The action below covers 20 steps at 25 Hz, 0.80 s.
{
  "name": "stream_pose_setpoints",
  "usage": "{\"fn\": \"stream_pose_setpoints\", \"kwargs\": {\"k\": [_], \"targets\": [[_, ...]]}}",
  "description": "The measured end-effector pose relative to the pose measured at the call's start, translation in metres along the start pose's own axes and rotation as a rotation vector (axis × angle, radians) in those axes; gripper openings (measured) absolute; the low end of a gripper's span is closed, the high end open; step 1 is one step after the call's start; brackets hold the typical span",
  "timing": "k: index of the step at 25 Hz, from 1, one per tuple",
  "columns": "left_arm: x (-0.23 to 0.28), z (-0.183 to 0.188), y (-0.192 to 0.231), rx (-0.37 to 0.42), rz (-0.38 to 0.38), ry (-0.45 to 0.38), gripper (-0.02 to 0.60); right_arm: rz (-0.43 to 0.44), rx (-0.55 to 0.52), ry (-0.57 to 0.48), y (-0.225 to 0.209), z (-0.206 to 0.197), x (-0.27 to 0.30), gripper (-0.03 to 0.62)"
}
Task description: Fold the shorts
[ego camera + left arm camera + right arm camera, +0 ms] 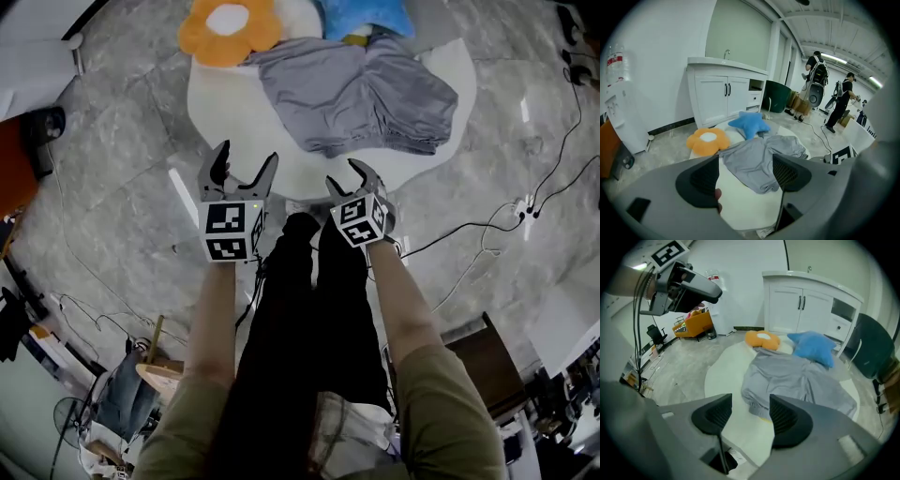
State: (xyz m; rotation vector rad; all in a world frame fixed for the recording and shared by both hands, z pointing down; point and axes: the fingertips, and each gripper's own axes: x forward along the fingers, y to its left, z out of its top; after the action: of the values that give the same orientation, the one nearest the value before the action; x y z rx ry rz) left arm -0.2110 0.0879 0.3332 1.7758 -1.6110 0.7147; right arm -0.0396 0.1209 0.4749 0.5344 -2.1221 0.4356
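At upper left of the head view an orange flower cushion point(230, 28) lies on the round white counter point(234, 108). The grey shorts point(361, 94) sprawl crumpled at upper centre, with a blue cushion point(366, 17) just above them. Lower down, the left gripper point(247, 155) and right gripper point(345, 174) hang by the counter's lower edge, both with jaws apart and empty. Folding looks unstarted; the next move calls for reaching in and pinching the cloth's edge to spread it flat
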Motion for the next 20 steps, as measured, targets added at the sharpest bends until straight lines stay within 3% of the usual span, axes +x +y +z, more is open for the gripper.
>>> {"fn": "stream_pose_setpoints", "kwargs": {"k": [7, 13, 17, 20], "targets": [[0.073, -0.074, 0.000, -0.023, -0.015, 0.036, 0.350, -0.002, -0.023, 0.059, -0.002, -0.056, 0.095, 0.252], [0.097, -0.096, 0.009, -0.054, -0.007, 0.040, 0.350, 0.003, -0.062, 0.113, -0.007, -0.077, 0.134, 0.241], [0.100, -0.098, 0.015, -0.072, -0.004, 0.056, 0.350, 0.015, -0.074, 0.157, -0.009, -0.082, 0.129, 0.111], [0.097, -0.101, 0.020, -0.103, -0.005, 0.087, 0.350, 0.069, -0.085, 0.189, 0.003, -0.090, 0.112, 0.036]]}}
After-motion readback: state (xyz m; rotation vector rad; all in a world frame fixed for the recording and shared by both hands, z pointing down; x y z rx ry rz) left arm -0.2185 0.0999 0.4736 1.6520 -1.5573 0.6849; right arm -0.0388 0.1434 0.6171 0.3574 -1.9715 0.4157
